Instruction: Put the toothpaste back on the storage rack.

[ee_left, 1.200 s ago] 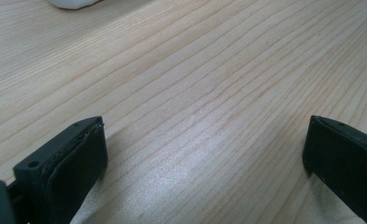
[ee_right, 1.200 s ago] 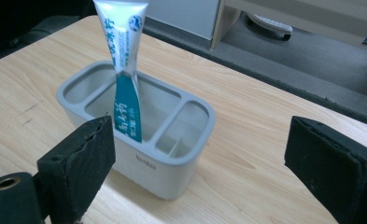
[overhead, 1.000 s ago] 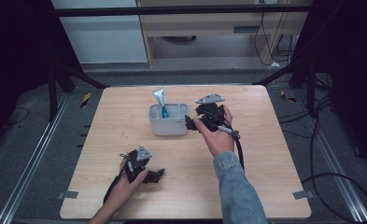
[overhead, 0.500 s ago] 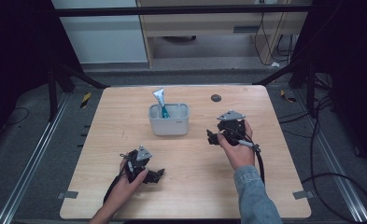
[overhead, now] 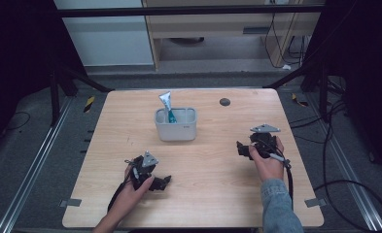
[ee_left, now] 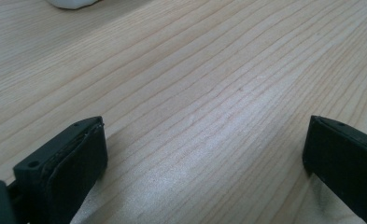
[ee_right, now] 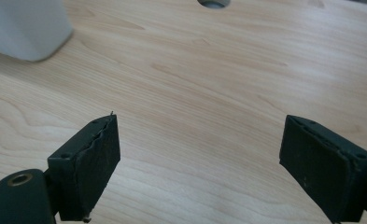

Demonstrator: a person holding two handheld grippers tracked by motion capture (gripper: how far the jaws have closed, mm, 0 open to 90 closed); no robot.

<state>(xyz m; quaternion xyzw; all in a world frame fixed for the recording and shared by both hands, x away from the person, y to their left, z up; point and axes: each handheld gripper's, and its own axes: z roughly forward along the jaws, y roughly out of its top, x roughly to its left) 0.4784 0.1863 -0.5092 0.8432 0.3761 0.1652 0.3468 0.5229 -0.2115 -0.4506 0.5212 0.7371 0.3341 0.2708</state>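
A white cup (overhead: 176, 127) stands on the wooden table (overhead: 213, 194) at the back middle, with a blue and white tube (overhead: 166, 104) upright inside it. My right gripper (overhead: 241, 148) is held low over the table to the right of the cup, well apart from it. Its jaws stand wide open over bare wood (ee_right: 200, 135), and the cup (ee_right: 22, 28) appears blurred at the upper left. My left gripper (overhead: 162, 183) rests near the front left of the table, jaws also wide open (ee_left: 204, 135) with nothing between them.
A small dark round hole (overhead: 224, 102) sits in the tabletop at the back right, also at the top of the right gripper view (ee_right: 214, 3). Metal rails and cables run along the floor on both sides of the table. A cabinet stands behind it.
My right gripper has drawn back from the cup, moving right and toward the table's front. The left gripper has stayed where it was.
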